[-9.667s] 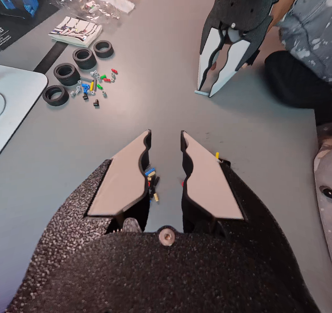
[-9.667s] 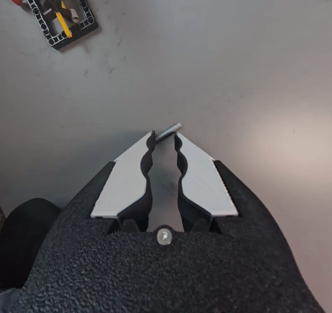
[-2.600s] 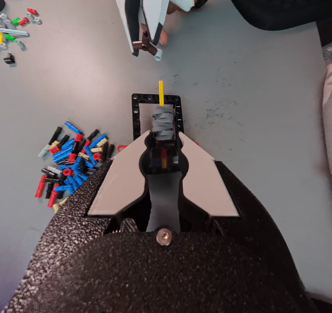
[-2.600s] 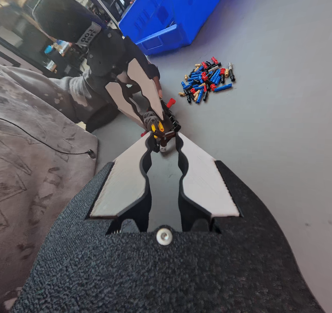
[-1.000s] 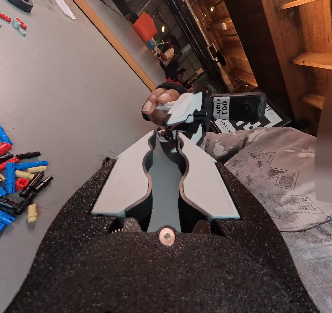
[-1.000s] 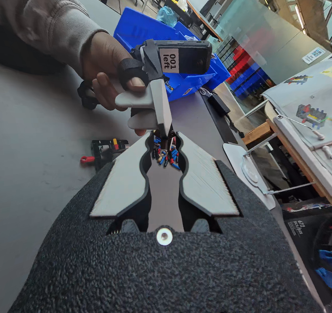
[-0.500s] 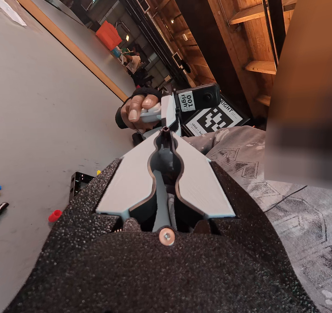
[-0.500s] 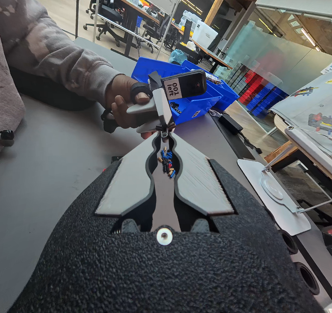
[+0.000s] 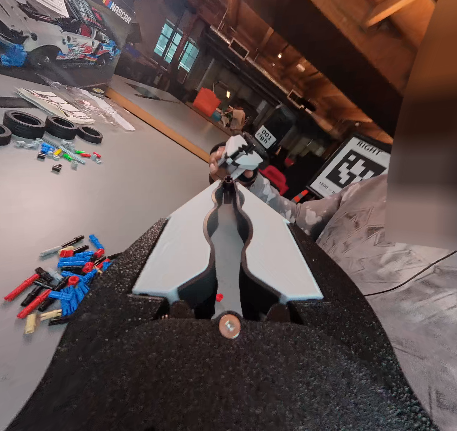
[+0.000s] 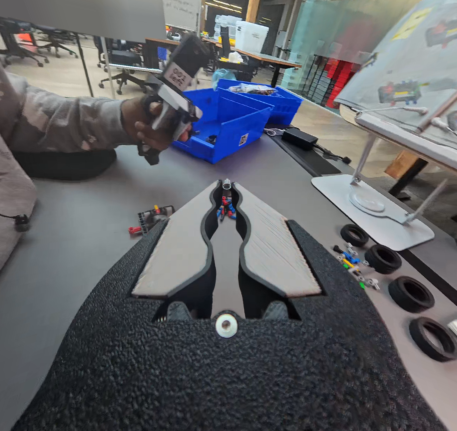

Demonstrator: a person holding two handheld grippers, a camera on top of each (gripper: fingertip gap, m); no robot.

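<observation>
- The left gripper was lifted above the grey table, its fingers clamped at the very tips on a small dark connector piece. The piece's cross-shaped hole faced the camera, so its long axis ran back along the fingers.
- The right gripper was likewise pinched shut at the tips on a small light-grey bush, whose round bore looked straight down the fingers.
- The two grippers faced one another across the table but stood well apart; neither held piece touched the other.
- Below, between them, lay the black frame assembly with a yellow axle, a red pin just beside it, and a heap of blue, red and black pins.
- Farther off sat black tyres, a scatter of small coloured parts, a blue bin and a booklet stand.
- Writing showed on the printed box with a racing car, on white tags on both gripper cameras, and on a coded marker board; I leave it unread.
</observation>
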